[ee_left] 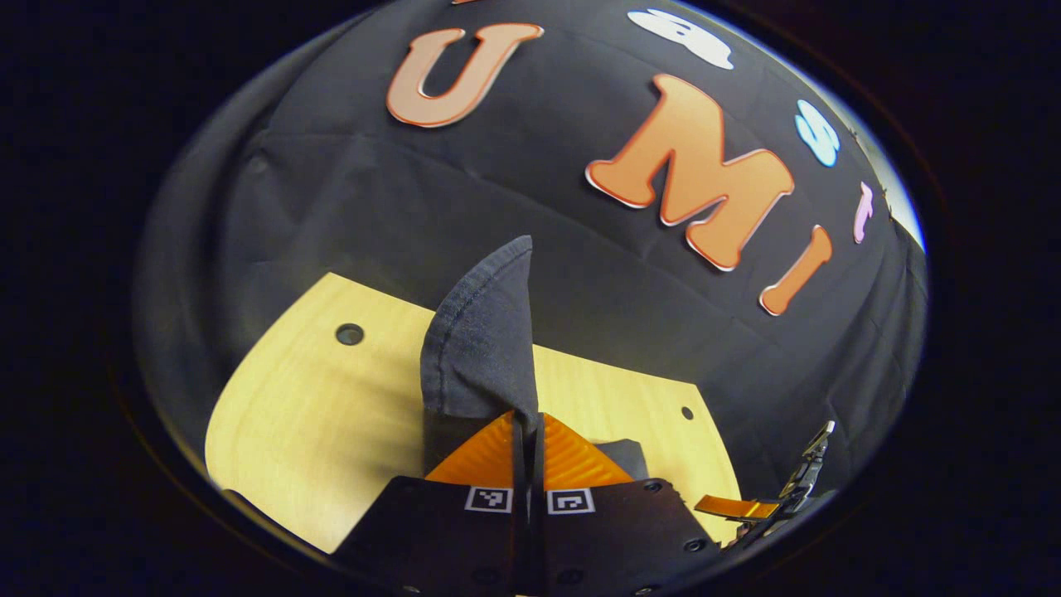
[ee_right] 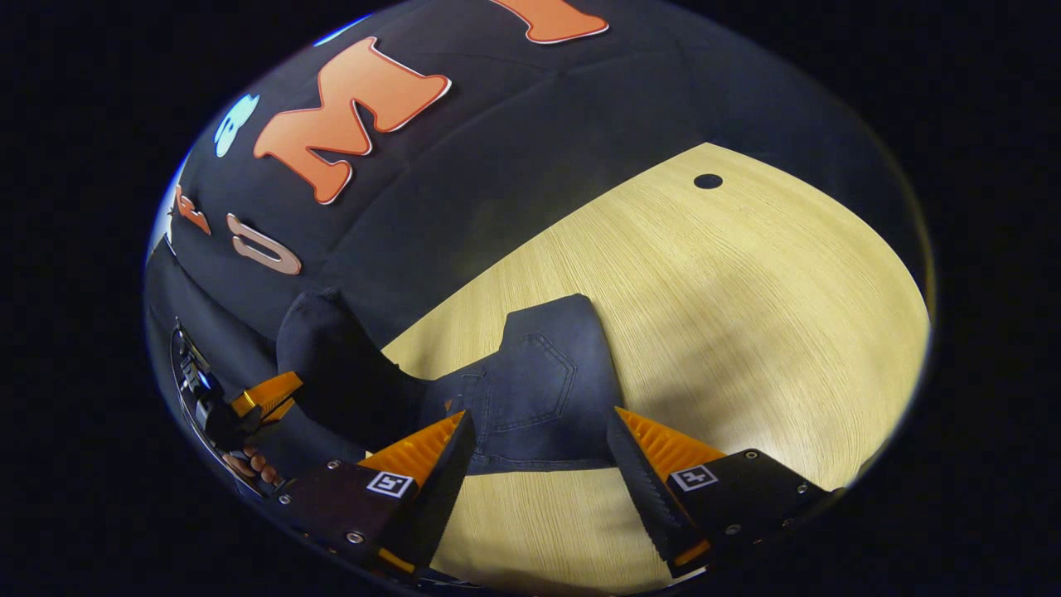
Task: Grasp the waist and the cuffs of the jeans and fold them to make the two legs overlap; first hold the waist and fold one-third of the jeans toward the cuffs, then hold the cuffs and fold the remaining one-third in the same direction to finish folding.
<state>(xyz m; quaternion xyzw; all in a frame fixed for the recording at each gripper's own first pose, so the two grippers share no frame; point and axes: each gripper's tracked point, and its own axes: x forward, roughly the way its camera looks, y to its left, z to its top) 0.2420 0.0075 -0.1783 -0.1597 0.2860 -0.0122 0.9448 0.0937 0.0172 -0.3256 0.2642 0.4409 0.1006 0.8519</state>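
Dark blue jeans (ee_right: 539, 390) lie bunched on the wooden table (ee_right: 704, 315), a back pocket facing up. In the right gripper view, my right gripper (ee_right: 539, 419) stands open, one finger on either side of the near edge of the denim; whether they touch it I cannot tell. My left gripper (ee_left: 528, 419) is shut on a fold of the jeans (ee_left: 485, 348), which rises in a peak above its fingers. From the right gripper view, the left gripper (ee_right: 265, 396) shows at the far left, holding a lifted dark flap (ee_right: 331, 356), with a hand (ee_right: 249, 464) below it.
The table (ee_left: 331, 414) has small round holes (ee_left: 349, 334) (ee_right: 708, 181) near its far edge. Black booth cloth (ee_left: 497, 182) hangs close behind the table. The right gripper (ee_left: 796, 489) appears at the lower right of the left gripper view.
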